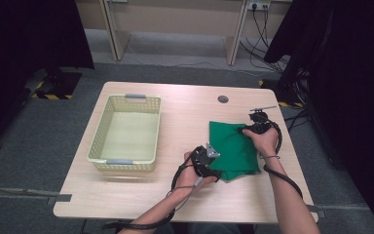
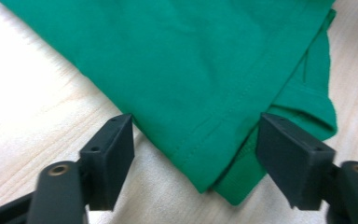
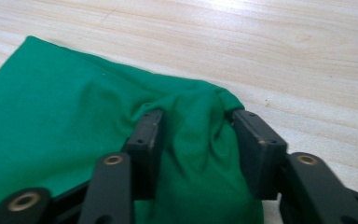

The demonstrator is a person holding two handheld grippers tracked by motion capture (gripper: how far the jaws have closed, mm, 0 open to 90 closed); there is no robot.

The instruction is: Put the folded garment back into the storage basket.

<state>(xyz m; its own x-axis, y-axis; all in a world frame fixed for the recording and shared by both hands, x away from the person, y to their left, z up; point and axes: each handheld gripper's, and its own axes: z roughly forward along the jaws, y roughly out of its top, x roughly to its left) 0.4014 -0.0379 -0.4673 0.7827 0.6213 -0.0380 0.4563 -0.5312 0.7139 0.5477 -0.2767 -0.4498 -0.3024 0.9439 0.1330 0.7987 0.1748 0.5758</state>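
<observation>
A folded green cloth (image 1: 233, 146) lies on the right half of the wooden table (image 1: 141, 195). My left gripper (image 1: 213, 165) sits at the cloth's near left corner. In the left gripper view, that corner of the cloth (image 2: 191, 70) lies between the parted jaws of my left gripper (image 2: 196, 140), and neither pad touches it. My right gripper (image 1: 247, 129) is at the cloth's far right corner. In the right gripper view, the cloth (image 3: 51, 102) is bunched into a raised fold between the pads of my right gripper (image 3: 193, 130), which press on it from both sides.
An empty pale yellow basket (image 1: 100, 126) stands on the table's left half. A round cable hole (image 1: 222, 99) sits near the far edge. Bare wood lies between basket and cloth. Dark curtains and cables border the table on the right.
</observation>
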